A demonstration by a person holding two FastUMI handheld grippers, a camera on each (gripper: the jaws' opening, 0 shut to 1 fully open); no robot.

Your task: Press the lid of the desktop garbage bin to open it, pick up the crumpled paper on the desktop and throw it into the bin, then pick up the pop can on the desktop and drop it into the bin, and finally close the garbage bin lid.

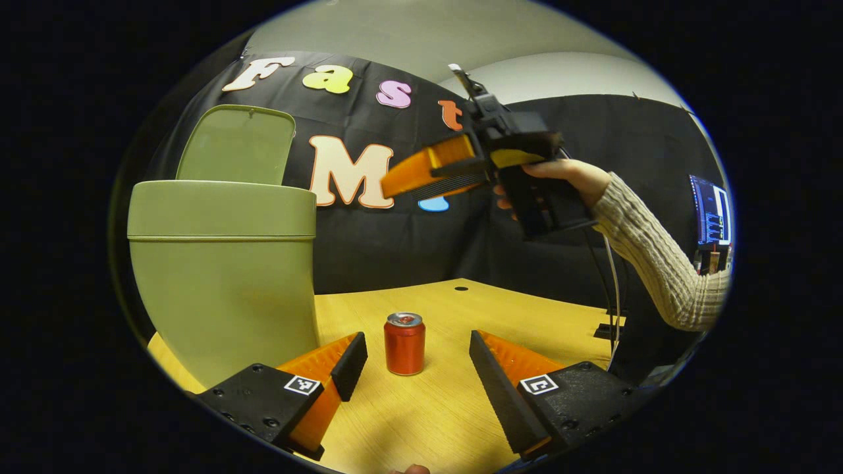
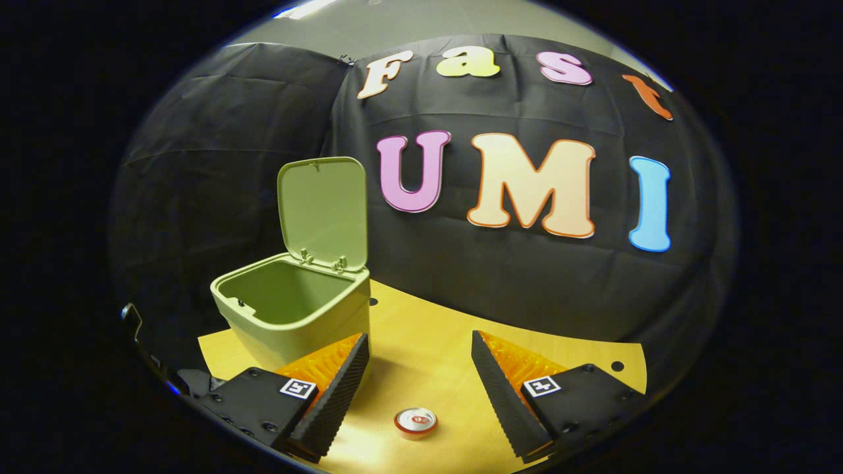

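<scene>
Looking along the left gripper point(image 1: 415, 359), its fingers stand spread and empty, with the upright red aluminium pop can point(image 1: 404, 343) just ahead between them on the pale wooden desktop point(image 1: 435, 421). Beside the left finger stands the olive-green plastic bin point(image 1: 224, 263), its hinged lid point(image 1: 237, 145) raised. High ahead, a hand in a knitted sleeve holds the right gripper point(image 1: 395, 181), its opening unclear here. From the right gripper view, that gripper's fingers point(image 2: 332, 388) stand apart, holding nothing, above the can, with the open bin ahead to the left.

Bin point(image 2: 296, 316) interior's bottom hidden behind its rim.
</scene>
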